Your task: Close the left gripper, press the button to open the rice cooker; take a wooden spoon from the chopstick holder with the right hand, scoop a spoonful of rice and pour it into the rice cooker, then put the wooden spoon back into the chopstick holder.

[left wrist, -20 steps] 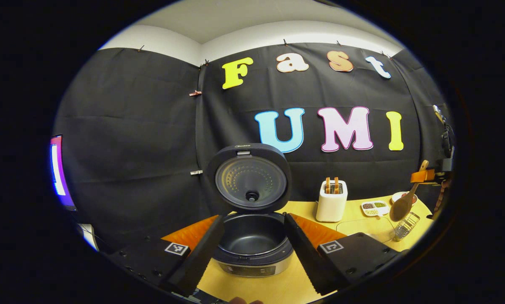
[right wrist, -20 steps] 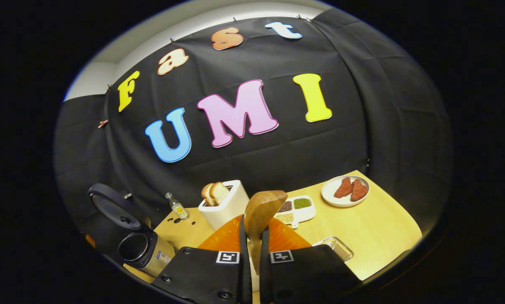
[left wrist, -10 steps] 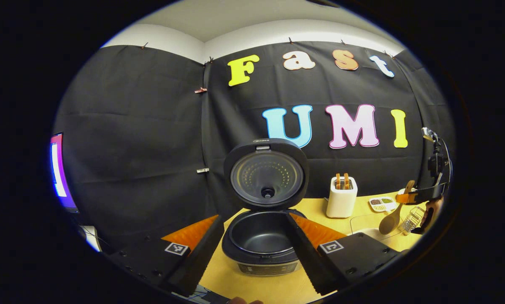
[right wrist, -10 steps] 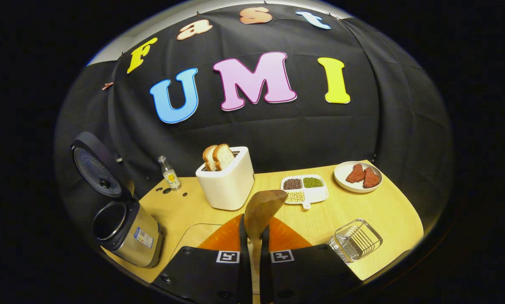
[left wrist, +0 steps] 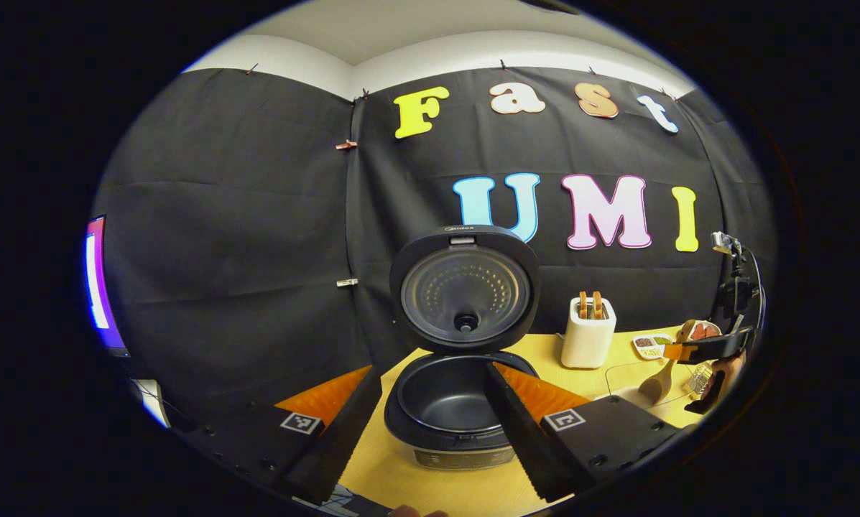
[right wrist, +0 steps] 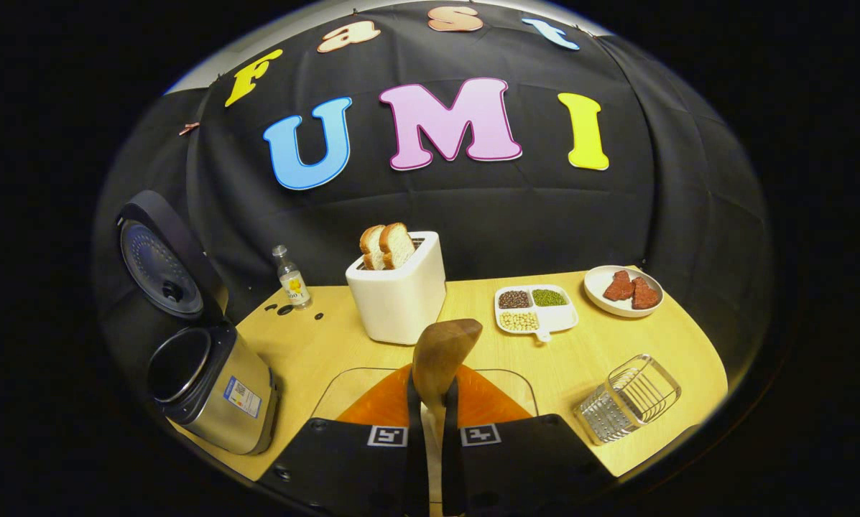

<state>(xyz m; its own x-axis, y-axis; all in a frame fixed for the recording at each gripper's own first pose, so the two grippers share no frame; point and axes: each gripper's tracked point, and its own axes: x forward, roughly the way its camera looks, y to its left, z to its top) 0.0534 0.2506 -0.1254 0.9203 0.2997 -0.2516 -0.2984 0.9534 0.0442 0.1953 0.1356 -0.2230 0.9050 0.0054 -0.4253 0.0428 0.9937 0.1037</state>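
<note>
Yellow table (right wrist: 616,359), rice cooker (right wrist: 214,388) at left edge, left tongs (left wrist: 430,424) wide, right tongs (right wrist: 430,402) clamping wooden spoon (right wrist: 440,352).

**Staged kitchen set inside a recording booth**

Setting: a mock kitchen counter, not a real home. Black cloth (right wrist: 473,208) hangs as the backdrop on all sides, clipped below a pale wall and ceiling. Furnishing: one light wooden table (right wrist: 329,345). Kitchen props on it: rice cooker (right wrist: 207,388) with lid raised, white toaster (right wrist: 399,298) holding bread slices, divided dish of beans (right wrist: 534,309), plate of meat (right wrist: 623,289), small bottle (right wrist: 290,276), wire chopstick holder (right wrist: 627,398). A lit screen (left wrist: 96,283) stands at the booth's edge.
</note>
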